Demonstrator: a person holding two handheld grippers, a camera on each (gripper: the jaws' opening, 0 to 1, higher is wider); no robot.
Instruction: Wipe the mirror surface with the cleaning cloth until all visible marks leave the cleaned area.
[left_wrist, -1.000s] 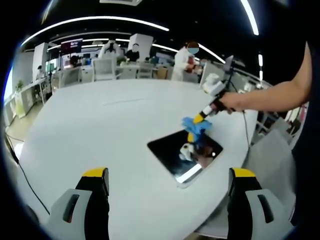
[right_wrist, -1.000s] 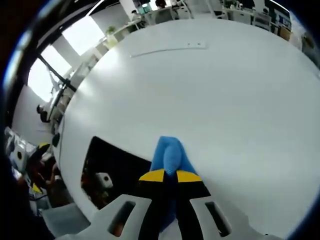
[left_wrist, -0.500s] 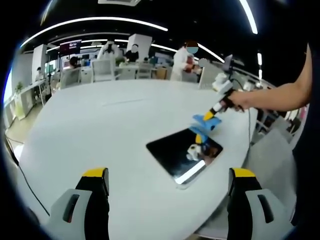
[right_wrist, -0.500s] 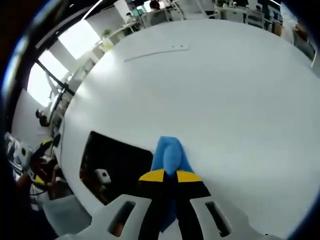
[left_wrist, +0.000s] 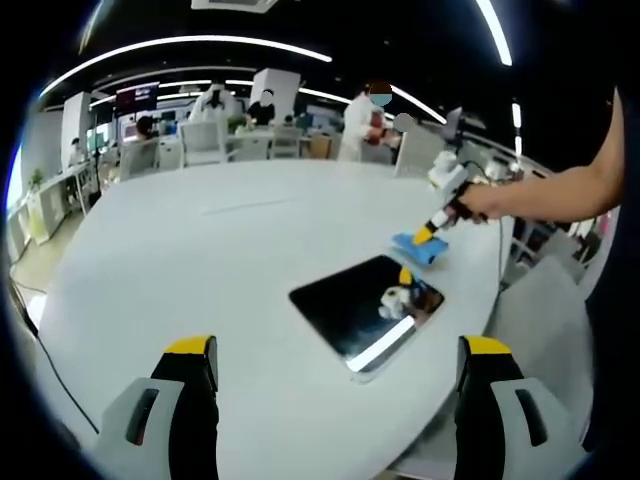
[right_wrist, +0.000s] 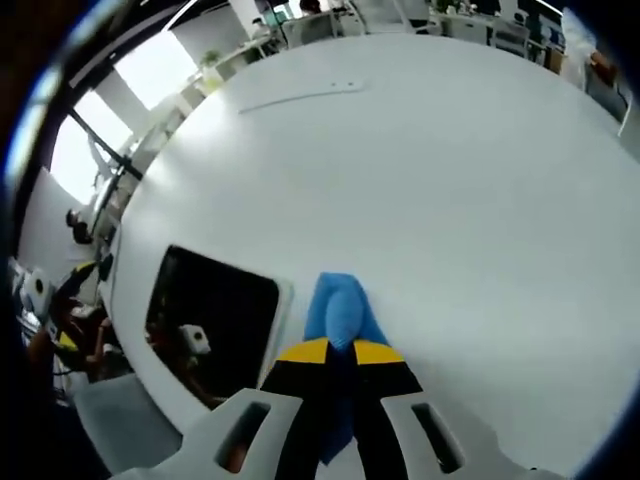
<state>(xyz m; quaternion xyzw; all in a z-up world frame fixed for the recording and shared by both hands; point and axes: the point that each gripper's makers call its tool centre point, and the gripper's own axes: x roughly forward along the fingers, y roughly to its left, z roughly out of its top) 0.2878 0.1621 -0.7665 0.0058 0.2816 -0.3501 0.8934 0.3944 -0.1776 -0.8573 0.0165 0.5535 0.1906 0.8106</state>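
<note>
A dark rectangular mirror lies flat on the white table, near its right edge. In the left gripper view my right gripper comes in from the right, held by a person's hand, shut on a blue cleaning cloth just past the mirror's far corner. In the right gripper view the right gripper is shut on the blue cloth, which sits over bare table to the right of the mirror. My left gripper stands open near the table's front edge, holding nothing.
The table is wide and bare beyond the mirror. Its rounded edge runs close to the mirror's right side. Chairs, desks and several people stand at the far side of the room. A person's forearm reaches in from the right.
My right gripper has carried the blue cloth off the mirror's far corner onto the table beside it. The left gripper has stayed open and still.
</note>
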